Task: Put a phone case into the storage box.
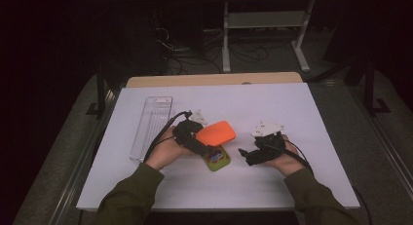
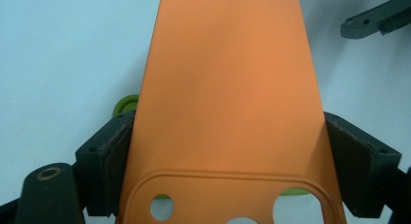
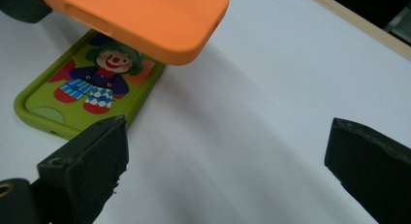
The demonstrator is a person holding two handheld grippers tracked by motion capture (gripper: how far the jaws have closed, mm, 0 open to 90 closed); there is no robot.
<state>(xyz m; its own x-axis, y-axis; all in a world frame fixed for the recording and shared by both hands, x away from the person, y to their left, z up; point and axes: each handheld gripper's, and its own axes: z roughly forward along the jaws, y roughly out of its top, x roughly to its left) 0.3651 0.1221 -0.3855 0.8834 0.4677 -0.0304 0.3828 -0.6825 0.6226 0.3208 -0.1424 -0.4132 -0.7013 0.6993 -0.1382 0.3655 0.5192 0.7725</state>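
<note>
An orange phone case (image 1: pixel 216 133) is held above the white board, and my left gripper (image 1: pixel 200 146) is shut on its sides. In the left gripper view the orange case (image 2: pixel 228 103) spans between both pads (image 2: pixel 114 161), camera cutouts near the bottom. Beneath it lies a green phone case (image 1: pixel 216 158) with a clown picture, flat on the board; the clown case (image 3: pixel 87 88) is partly covered by the lifted orange case (image 3: pixel 145 15) in the right gripper view. My right gripper (image 1: pixel 247 156) stands open just right of the green case, its jaws wide apart over bare board (image 3: pixel 228 180).
A clear plastic tray (image 1: pixel 152 125) lies lengthwise at the board's left. The white board (image 1: pixel 292 103) rests on a wooden table whose far edge (image 1: pixel 214 79) shows behind it. Metal rails run along both sides. Table legs and cables stand beyond.
</note>
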